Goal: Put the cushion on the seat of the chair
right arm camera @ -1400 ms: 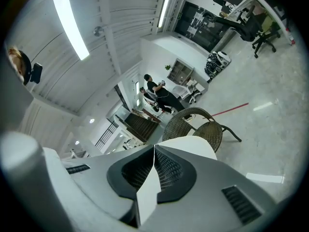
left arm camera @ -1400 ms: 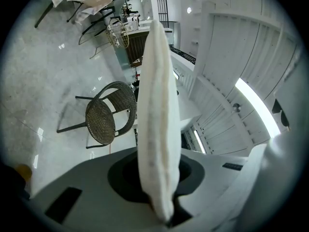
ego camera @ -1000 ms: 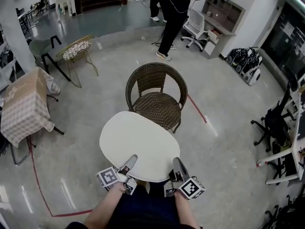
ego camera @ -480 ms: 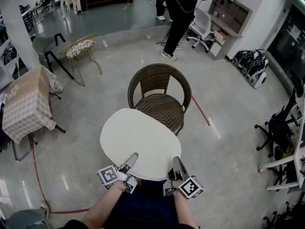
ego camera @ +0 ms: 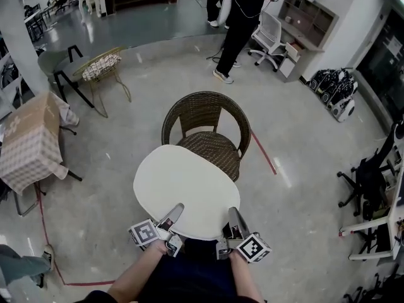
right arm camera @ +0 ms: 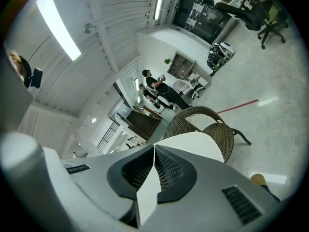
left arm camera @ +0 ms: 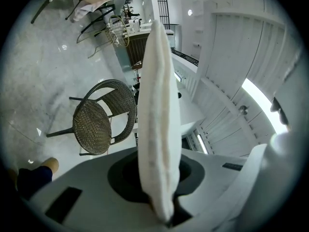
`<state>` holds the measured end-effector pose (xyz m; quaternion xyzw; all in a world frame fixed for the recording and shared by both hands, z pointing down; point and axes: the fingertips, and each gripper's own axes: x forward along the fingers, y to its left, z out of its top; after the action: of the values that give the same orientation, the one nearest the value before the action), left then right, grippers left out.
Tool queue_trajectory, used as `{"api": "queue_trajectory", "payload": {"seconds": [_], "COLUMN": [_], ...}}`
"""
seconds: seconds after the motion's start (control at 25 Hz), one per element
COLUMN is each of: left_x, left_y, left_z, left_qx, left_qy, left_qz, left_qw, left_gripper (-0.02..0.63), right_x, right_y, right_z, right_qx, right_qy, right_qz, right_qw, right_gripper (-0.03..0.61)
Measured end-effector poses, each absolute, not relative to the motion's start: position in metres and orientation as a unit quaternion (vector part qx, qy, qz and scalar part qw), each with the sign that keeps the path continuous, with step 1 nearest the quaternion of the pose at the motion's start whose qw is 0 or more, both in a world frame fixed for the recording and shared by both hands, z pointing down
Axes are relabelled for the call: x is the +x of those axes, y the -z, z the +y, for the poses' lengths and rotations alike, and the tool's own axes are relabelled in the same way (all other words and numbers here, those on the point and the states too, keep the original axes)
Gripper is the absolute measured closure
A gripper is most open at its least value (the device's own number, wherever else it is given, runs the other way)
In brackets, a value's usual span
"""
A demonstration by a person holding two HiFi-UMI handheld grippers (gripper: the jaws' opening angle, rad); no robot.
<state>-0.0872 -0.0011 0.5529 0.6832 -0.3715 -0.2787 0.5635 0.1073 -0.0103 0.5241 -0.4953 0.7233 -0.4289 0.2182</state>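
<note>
Cushion — plain white — held before wicker chair.

Lighting bright and even throughout, sourced overhead. A long white ceiling light strip is overexposed in the right gripper view, as is a second strip in the left. The polished grey floor shows soft glare streaks. Shadow under the brown wicker chair is faint and diffuse. Fisheye bowing is marked at all edges, and both gripper views have black corners. The flat white oval cushion, close to the lens, renders soft.
</note>
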Motion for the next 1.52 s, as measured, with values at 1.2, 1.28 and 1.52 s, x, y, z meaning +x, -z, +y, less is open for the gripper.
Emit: {"api": "queue_trajectory", "payload": {"seconds": [1.2, 1.28, 1.52], "left_x": [-0.023, -0.020, -0.016], "left_y": [-0.595, -0.597, -0.607], "left_z": [-0.175, -0.186, -0.204], "left_qx": [0.591, 0.590, 0.565], "left_qy": [0.299, 0.303, 0.322], "left_qz": [-0.447, -0.451, -0.469], "left_qw": [0.601, 0.598, 0.598], "left_gripper": [0.537, 0.537, 0.537], "right_x": [0.177, 0.178, 0.182], "right_y": [-0.534, -0.532, -0.542], "right_z": [-0.201, -0.214, -0.239], "right_qx": [-0.443, -0.437, -0.428], "right_qy": [0.458, 0.459, 0.462], "right_qz": [0.750, 0.752, 0.757], "right_qw": [0.180, 0.180, 0.171], "right_gripper": [0.589, 0.589, 0.589]}}
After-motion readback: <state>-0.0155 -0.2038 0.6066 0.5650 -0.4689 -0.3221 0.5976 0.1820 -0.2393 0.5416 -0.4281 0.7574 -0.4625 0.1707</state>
